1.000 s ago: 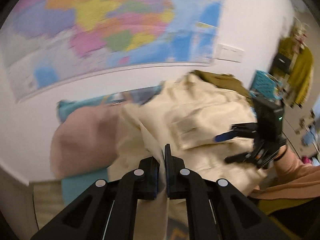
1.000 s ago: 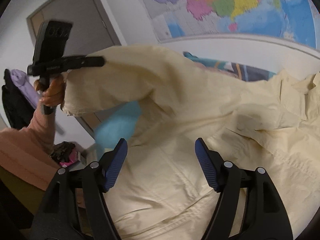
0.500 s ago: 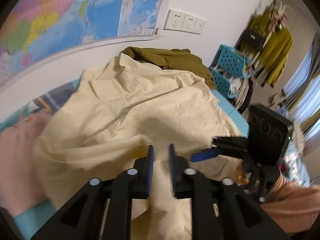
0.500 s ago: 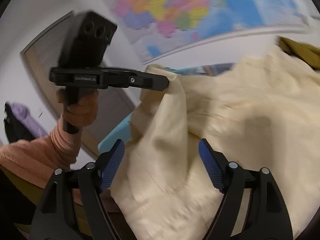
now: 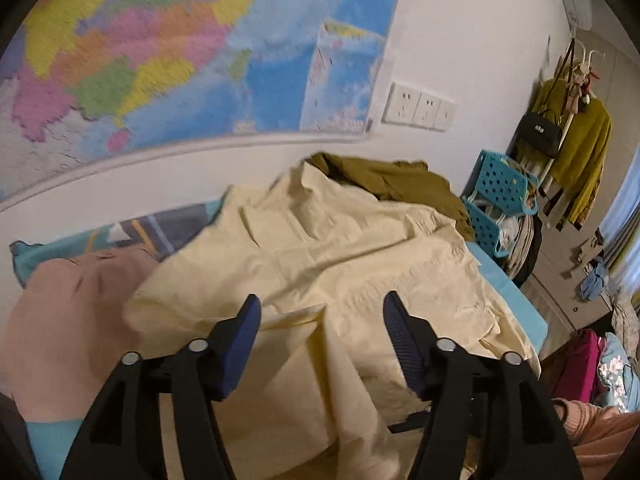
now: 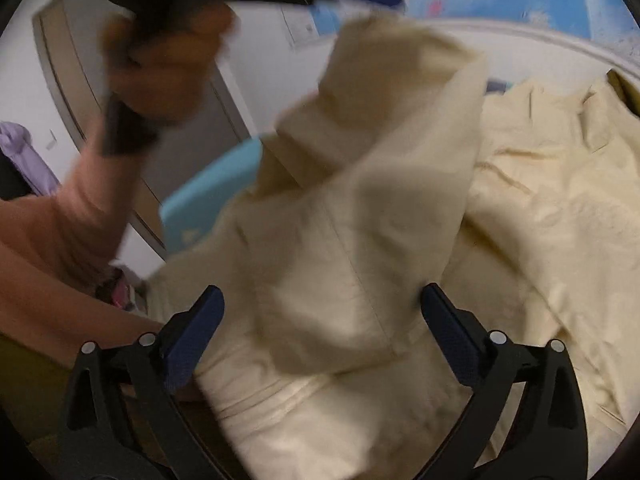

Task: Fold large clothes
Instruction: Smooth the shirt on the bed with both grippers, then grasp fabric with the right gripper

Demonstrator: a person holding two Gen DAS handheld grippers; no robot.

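A large cream jacket (image 5: 352,256) lies spread over the bed, collar toward the wall. Its sleeve (image 6: 384,184) drapes across the body, blurred in the right wrist view. My left gripper (image 5: 320,328) is open and empty above the near part of the jacket. My right gripper (image 6: 320,320) is open and empty over the sleeve and the jacket's hem. The left gripper's body and the hand holding it (image 6: 168,40) show blurred at the upper left of the right wrist view.
An olive garment (image 5: 392,180) lies behind the jacket by the wall. A pink garment (image 5: 72,304) lies at the left. The bed has a teal sheet (image 5: 508,284). Blue baskets (image 5: 500,200) and a coat rack (image 5: 572,120) stand at the right.
My left gripper was shut on the jacket's sleeve, carried it across over the body and opened. The sleeve now drapes over the jacket. The right gripper stayed open.
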